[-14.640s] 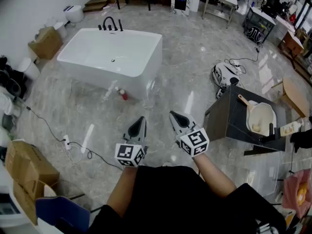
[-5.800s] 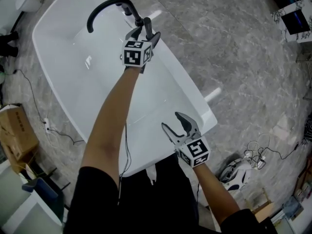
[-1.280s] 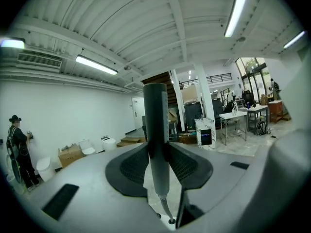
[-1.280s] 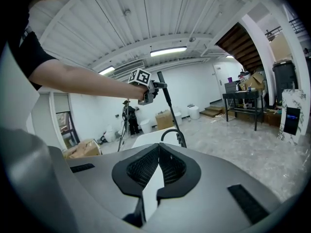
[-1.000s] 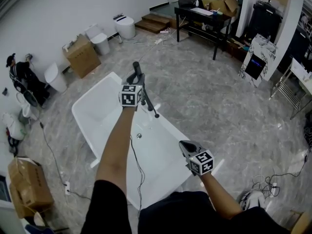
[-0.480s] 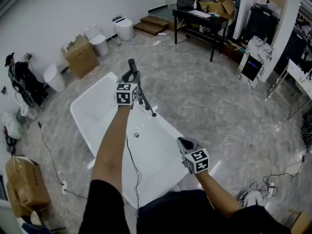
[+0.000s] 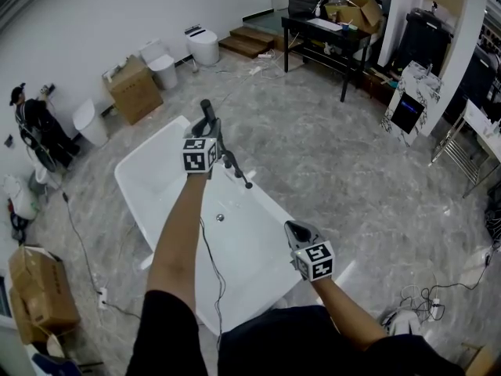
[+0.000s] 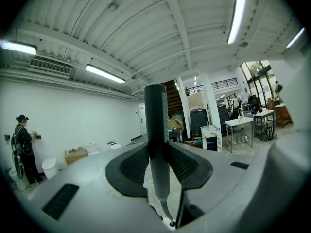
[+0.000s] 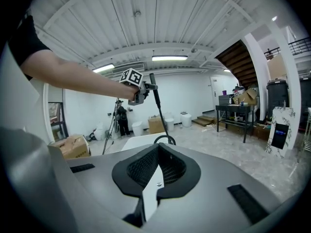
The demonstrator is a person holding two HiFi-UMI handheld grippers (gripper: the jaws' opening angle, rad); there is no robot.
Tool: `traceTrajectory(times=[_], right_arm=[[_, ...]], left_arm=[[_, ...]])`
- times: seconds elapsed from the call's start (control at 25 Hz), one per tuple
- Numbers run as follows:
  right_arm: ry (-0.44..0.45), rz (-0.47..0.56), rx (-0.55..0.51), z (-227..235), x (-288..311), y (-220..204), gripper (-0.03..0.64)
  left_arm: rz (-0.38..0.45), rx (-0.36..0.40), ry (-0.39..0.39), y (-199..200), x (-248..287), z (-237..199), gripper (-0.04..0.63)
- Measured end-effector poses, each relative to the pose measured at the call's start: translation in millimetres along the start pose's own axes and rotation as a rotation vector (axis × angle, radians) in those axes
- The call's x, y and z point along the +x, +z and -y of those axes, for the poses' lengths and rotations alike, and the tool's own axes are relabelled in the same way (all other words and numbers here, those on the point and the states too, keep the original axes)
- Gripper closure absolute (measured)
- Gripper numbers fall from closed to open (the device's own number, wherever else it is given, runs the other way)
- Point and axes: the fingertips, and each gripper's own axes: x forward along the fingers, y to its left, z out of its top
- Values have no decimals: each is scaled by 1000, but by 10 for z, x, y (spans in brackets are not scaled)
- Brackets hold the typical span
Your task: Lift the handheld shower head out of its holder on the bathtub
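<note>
My left gripper [image 7: 208, 125] is raised over the white bathtub [image 7: 133, 202], shut on the dark handheld shower head [image 7: 207, 108]. In the left gripper view the wand [image 8: 156, 140] stands upright, clamped between the two pads [image 8: 133, 166]. It is clear of the tub's rim, and its thin hose [image 9: 162, 123] trails down toward the black faucet fittings [image 7: 235, 169]. The right gripper view shows the left gripper [image 9: 136, 95] holding the shower head [image 9: 154, 89] high. My right gripper [image 7: 294, 229] hovers near the tub's near end, shut and empty.
Cardboard boxes [image 7: 129, 88] and white toilets [image 7: 205, 44] stand along the far wall. A black table [image 7: 329, 34] sits at the back. A cable [image 7: 78, 225] runs over the floor left of the tub, near another box [image 7: 35, 292]. A person [image 8: 22, 140] stands far left.
My left gripper has shifted a little to the left with the shower head still clamped in it. The right gripper stays where it was.
</note>
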Motion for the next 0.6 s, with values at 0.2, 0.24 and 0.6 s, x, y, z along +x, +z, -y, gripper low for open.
traceTrajectory(times=[0.2,0.24,0.6], right_arm=[[-20,10,21,60,54,30,618],[-19,11,22,77,71,30,618],[10,22,8,75,127,63,618]], left_arm=[[6,-2,1,-2,-12,-67,474],[5,0,1,-3,2,-72,474],[-9,10,-31,-101,144,57,474]])
